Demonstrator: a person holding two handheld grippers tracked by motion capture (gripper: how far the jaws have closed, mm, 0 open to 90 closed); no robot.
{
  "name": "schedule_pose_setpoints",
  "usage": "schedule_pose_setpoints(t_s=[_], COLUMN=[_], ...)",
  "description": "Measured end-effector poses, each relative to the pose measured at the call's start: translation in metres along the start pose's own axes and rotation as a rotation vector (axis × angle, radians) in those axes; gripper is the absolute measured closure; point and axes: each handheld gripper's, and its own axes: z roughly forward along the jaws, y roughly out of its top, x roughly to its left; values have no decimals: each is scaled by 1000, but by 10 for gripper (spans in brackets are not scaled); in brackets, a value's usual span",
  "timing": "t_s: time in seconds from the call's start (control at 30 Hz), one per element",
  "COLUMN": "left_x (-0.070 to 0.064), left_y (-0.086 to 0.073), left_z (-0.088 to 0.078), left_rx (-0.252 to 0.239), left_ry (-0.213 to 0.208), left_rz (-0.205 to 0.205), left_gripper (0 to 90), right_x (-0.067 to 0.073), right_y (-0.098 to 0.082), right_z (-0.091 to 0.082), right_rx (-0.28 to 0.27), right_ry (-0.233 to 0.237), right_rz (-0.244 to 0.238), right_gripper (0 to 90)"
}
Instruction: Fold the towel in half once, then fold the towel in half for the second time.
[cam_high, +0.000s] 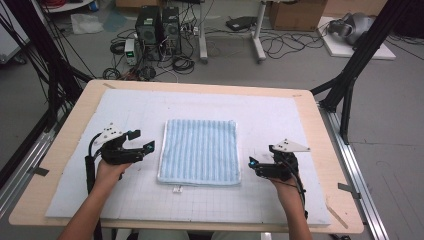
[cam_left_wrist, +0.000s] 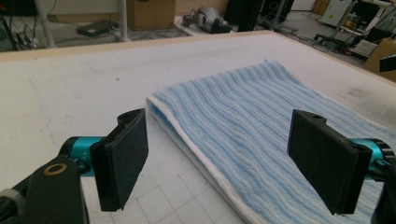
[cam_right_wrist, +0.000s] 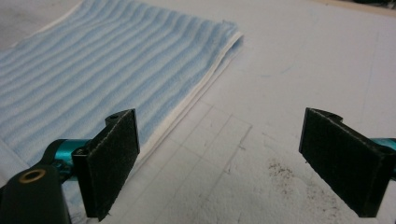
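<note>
A folded blue-and-white striped towel (cam_high: 200, 150) lies flat in the middle of the white gridded mat (cam_high: 280, 115). My left gripper (cam_high: 142, 141) hovers just off the towel's left edge, open, with nothing between its pads. My right gripper (cam_high: 254, 166) sits just off the towel's right edge near its front corner, also open and empty. In the left gripper view the towel (cam_left_wrist: 261, 140) stretches away between and beyond the wide-apart jaws. In the right gripper view the towel (cam_right_wrist: 93, 70) lies to the left, its white hem passing by the left pad (cam_right_wrist: 112, 163).
The mat covers a wooden table (cam_high: 65, 145) with edges close on all sides. A small white tag (cam_high: 177, 189) lies at the towel's front edge. Beyond the table stand computer boxes (cam_high: 157, 27), cables and black frame posts (cam_high: 350, 80).
</note>
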Motion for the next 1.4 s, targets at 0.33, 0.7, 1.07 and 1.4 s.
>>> schedule_pose_setpoints(t_s=[0.33,0.7,1.07,1.4], left_x=[2,7,20,37], left_y=[0,3,24,31], left_z=[0,1,37,90], left_rx=[15,36,140,221], left_ry=[-12,-24,14,77], left_rz=[-33,-69,-50,-14], left_gripper=[214,185,267,319], right_x=[-3,-4,-2,-1], right_y=[0,-2,-1,-1], right_z=[-4,-3,-4,-1], right_rx=[-21,-5,-15,-8], right_ry=[-16,-1,28,60], right_rz=[10,12,18,34], right_gripper=[113,113,113,113])
